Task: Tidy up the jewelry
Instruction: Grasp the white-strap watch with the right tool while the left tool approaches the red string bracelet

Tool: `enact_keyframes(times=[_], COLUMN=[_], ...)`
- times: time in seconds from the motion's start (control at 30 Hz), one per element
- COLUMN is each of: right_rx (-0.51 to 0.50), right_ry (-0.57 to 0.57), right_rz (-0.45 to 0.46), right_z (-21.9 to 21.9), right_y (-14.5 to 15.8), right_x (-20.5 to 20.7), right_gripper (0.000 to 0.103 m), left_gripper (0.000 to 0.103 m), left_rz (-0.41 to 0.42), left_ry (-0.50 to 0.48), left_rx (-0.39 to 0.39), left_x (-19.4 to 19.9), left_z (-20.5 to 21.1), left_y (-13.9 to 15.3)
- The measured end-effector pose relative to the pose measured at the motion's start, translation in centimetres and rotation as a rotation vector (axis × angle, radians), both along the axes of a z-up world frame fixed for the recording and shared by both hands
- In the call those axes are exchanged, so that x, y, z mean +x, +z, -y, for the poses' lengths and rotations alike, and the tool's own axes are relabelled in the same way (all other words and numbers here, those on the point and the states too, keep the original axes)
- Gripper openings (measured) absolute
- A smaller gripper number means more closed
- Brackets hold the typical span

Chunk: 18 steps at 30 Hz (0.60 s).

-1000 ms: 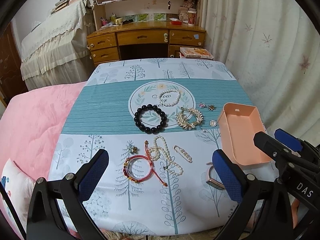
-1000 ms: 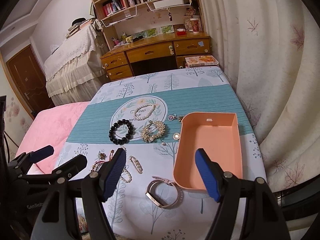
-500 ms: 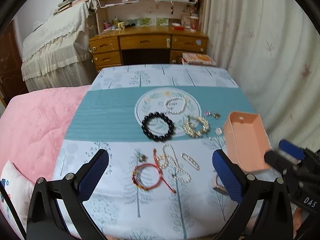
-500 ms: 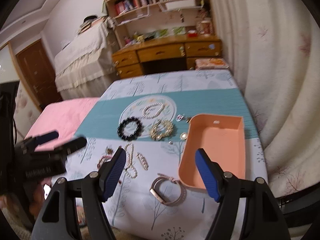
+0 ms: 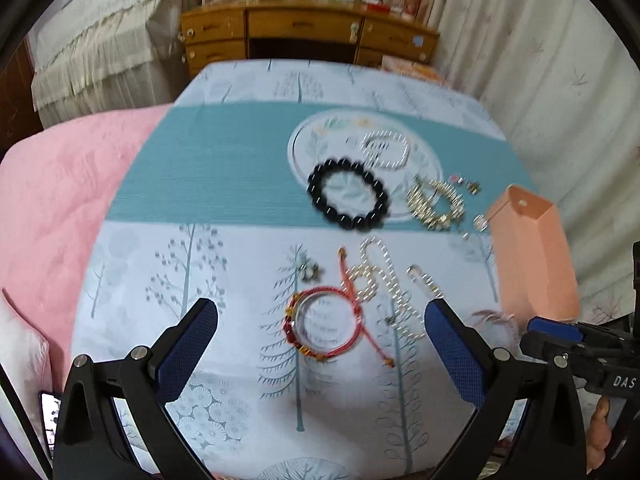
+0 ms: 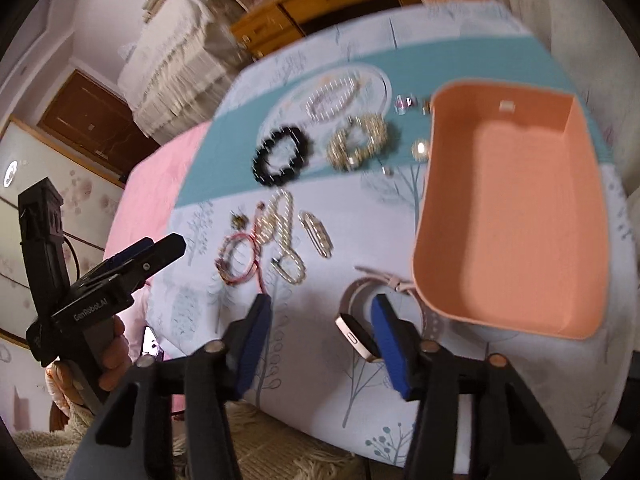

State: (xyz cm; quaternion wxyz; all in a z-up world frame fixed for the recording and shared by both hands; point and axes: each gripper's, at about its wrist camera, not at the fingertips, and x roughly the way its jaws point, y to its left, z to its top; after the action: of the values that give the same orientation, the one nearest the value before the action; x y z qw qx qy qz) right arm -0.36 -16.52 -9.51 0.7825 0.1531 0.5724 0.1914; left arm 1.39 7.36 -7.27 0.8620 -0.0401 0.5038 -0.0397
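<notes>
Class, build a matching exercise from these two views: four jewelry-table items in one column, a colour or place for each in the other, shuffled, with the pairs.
Items
1. round bead bracelet
2. woven cord bracelet
3. rectangular plastic tray
4. wristwatch with metal case

Descriptions
A. peach-orange
B. black
C. right beside the tray's near corner
D. red

Pairs: 1-B, 2-D, 3-A, 4-C
</notes>
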Motion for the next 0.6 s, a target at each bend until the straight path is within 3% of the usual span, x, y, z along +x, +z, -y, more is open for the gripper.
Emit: enact_keyframes(times=[0.23, 0.37, 0.6], right_rx=[-0.122, -0.187, -0.299], right_ry=[0.103, 0.145, 0.203], right_rz=[-0.033, -0.034, -0.005], right_z=[-2.3, -3.2, -4.0], right_y=[-1.7, -2.9, -3.4], right_x=[0.2, 0.3, -0.2], right_gripper=[0.041, 0.026, 0.022], left_gripper=[0.102, 0.102, 0.102], left_rz=[-0.049, -0.081, -0.107], left_ry=[-0.041, -0.047, -0.044], left_rx=[0.031, 0.037, 0.034], left_x=[0.2, 0.4, 0.7], left_z=[0.1, -0.3, -0.8], left_y=[-2.5, -3.5, -4.5])
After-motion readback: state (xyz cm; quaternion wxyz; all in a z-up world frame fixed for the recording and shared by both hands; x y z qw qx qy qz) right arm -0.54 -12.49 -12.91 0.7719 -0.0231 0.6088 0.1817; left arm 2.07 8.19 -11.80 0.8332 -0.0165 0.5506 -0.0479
